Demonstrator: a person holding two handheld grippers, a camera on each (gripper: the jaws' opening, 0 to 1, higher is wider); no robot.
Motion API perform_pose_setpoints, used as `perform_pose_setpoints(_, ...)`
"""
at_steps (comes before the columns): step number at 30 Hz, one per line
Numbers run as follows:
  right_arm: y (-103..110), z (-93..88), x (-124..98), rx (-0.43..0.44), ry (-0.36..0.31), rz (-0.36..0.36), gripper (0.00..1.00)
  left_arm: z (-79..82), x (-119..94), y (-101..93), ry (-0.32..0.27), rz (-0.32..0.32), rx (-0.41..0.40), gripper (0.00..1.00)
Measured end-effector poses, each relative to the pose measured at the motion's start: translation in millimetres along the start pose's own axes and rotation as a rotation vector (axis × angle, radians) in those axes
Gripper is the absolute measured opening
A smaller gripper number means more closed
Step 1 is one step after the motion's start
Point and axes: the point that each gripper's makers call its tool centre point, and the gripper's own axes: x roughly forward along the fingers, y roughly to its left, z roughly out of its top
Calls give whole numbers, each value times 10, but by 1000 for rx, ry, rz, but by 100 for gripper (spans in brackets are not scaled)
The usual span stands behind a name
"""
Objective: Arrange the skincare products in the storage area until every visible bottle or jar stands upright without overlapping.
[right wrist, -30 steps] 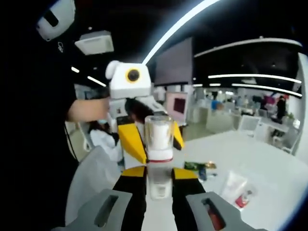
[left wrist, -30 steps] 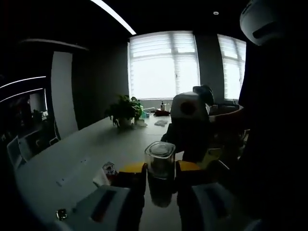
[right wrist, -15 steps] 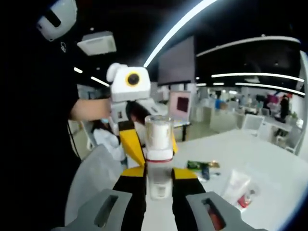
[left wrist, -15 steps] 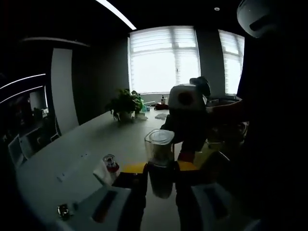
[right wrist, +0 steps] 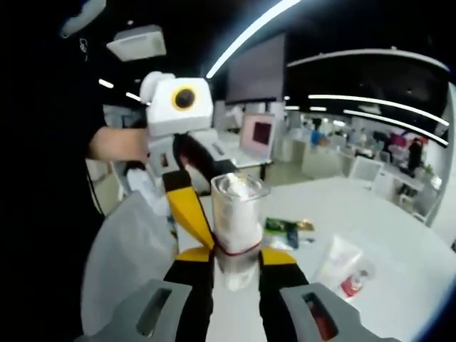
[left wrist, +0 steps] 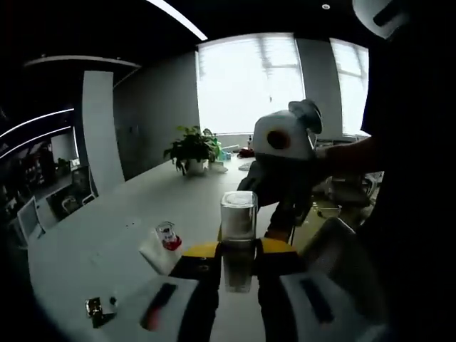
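A clear bottle (left wrist: 239,231) with a white body and a red band (right wrist: 236,217) is held up above a white table (left wrist: 107,235). My left gripper (left wrist: 239,251) is shut on one end of it. My right gripper (right wrist: 235,258) is shut on its clear other end. In the left gripper view the right gripper (left wrist: 283,208) reaches in from behind the bottle. In the right gripper view a yellow jaw of the left gripper (right wrist: 187,208) lies along the bottle's left side. The bottle leans slightly to the right there.
A white tube with a red cap (left wrist: 162,246) (right wrist: 342,267) lies on the table, beside a green sachet (right wrist: 285,228) and a small dark item (left wrist: 96,310). A potted plant (left wrist: 191,149) stands farther down the table. A grey chair (right wrist: 121,263) and a person's arm (right wrist: 117,142) are close by.
Both grippers stay shut on the bottle. The bottle now tilts in the right gripper view, and both cameras have shifted, so the table items sit higher in the left gripper view.
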Motion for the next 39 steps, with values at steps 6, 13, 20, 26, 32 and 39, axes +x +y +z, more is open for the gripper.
perform_pose_setpoints(6, -65, -73, -12, 6, 37, -56, 16, -36, 53, 32, -9, -3, -8, 25)
perform_pose_setpoints(13, -386, -549, -29, -66, 330, -298, 15, -251, 217, 120, 18, 1, -53, 6)
perform_pose_setpoints(20, -340, -988, 231, -35, 389, -262, 0, -815, 440, 246, 150, 8, -43, 7)
perform_pose_setpoints(26, 2, -1318, 191, 53, 391, -167, 1, -1288, 342, 174, 239, 5, -119, 7)
perform_pose_setpoints(32, -73, -1395, 156, 86, 405, -182, 3, -1319, 319, 298, 249, 25, -131, 7)
perform_pose_setpoints(39, -102, -1362, 176, 92, 395, -174, 6, -1293, 319, 285, 240, 28, -134, 7)
